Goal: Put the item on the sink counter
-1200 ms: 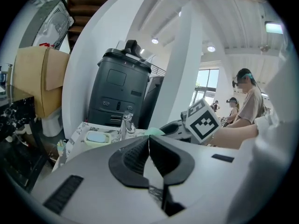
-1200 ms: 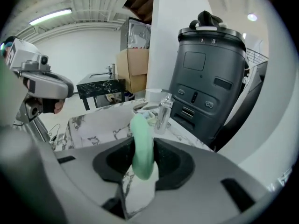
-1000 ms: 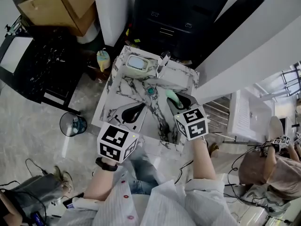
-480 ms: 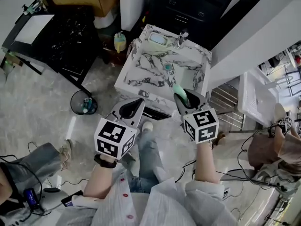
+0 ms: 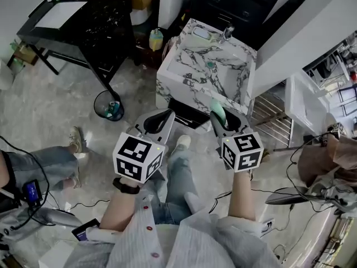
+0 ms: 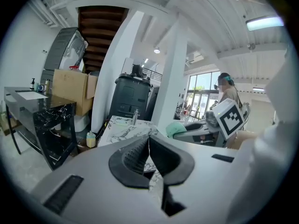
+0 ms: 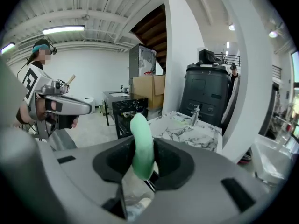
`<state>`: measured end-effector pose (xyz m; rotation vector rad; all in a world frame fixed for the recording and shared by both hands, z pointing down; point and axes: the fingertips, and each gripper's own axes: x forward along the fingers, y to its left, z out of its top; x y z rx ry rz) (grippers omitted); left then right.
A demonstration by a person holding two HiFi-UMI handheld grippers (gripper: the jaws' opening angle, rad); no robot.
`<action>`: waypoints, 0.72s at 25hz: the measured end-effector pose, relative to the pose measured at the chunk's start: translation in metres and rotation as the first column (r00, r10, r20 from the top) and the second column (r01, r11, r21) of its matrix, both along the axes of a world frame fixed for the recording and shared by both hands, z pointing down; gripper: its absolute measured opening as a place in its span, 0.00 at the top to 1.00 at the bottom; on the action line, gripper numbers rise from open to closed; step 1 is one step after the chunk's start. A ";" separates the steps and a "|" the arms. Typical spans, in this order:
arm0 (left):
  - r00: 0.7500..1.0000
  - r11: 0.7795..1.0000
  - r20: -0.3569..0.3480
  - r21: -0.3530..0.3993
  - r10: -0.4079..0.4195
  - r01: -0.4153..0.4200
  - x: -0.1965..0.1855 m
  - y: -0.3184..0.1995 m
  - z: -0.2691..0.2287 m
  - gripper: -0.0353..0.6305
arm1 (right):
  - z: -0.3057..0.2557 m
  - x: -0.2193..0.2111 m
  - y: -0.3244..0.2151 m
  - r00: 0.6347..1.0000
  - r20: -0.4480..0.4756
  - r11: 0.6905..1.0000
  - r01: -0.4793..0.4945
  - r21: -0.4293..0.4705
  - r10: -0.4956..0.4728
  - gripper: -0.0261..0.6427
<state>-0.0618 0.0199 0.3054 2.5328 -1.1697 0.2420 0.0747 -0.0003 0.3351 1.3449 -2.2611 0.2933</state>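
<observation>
Well ahead of and below the right gripper: marble sink counter. Alongside, left gripper pressed shut on nothing. Pinched upright between the right jaws: soft green item. Risks squirming loose mid-carry, or falling short of the counter if released early.

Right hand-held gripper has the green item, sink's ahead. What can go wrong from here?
1. The green item sticks far past the pads of the right hand-held gripper, so it may pivot or slip out.
2. The sink counter is mostly basin, with a soap dish and faucet at the back; the item may slide in.
</observation>
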 end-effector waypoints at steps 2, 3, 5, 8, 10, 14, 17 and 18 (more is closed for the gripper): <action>1.000 1.000 -0.003 0.002 0.004 -0.004 -0.003 0.012 -0.002 0.92 | -0.002 -0.005 0.016 1.000 0.012 1.000 -0.003 0.000 0.003 0.77; 1.000 1.000 -0.004 0.001 0.006 -0.006 -0.003 0.018 -0.002 0.92 | -0.002 -0.007 0.022 1.000 0.015 1.000 -0.003 -0.002 0.003 0.77; 1.000 1.000 -0.006 -0.003 0.009 -0.009 -0.003 0.026 -0.001 0.92 | 0.001 -0.011 0.034 1.000 0.018 1.000 0.001 -0.011 -0.001 0.77; 1.000 1.000 -0.007 -0.014 0.005 -0.005 -0.001 0.032 0.002 0.92 | 0.007 -0.018 0.044 1.000 0.020 1.000 0.014 -0.025 -0.013 0.77; 1.000 1.000 -0.007 -0.024 -0.003 0.003 0.000 0.033 0.005 0.92 | 0.010 -0.021 0.047 1.000 0.019 0.999 0.025 -0.031 -0.024 0.77; 1.000 0.998 -0.005 -0.056 -0.018 0.017 0.004 0.034 0.012 0.92 | 0.015 -0.020 0.048 0.999 0.005 0.997 0.051 -0.056 -0.051 0.77; 1.000 0.996 0.001 -0.083 -0.027 0.027 0.007 0.033 0.022 0.92 | 0.022 -0.016 0.045 0.998 -0.004 0.995 0.060 -0.080 -0.061 0.77; 1.000 0.995 0.000 -0.093 -0.030 0.030 0.007 0.033 0.026 0.92 | 0.027 -0.016 0.043 0.998 -0.005 0.994 0.061 -0.090 -0.061 0.77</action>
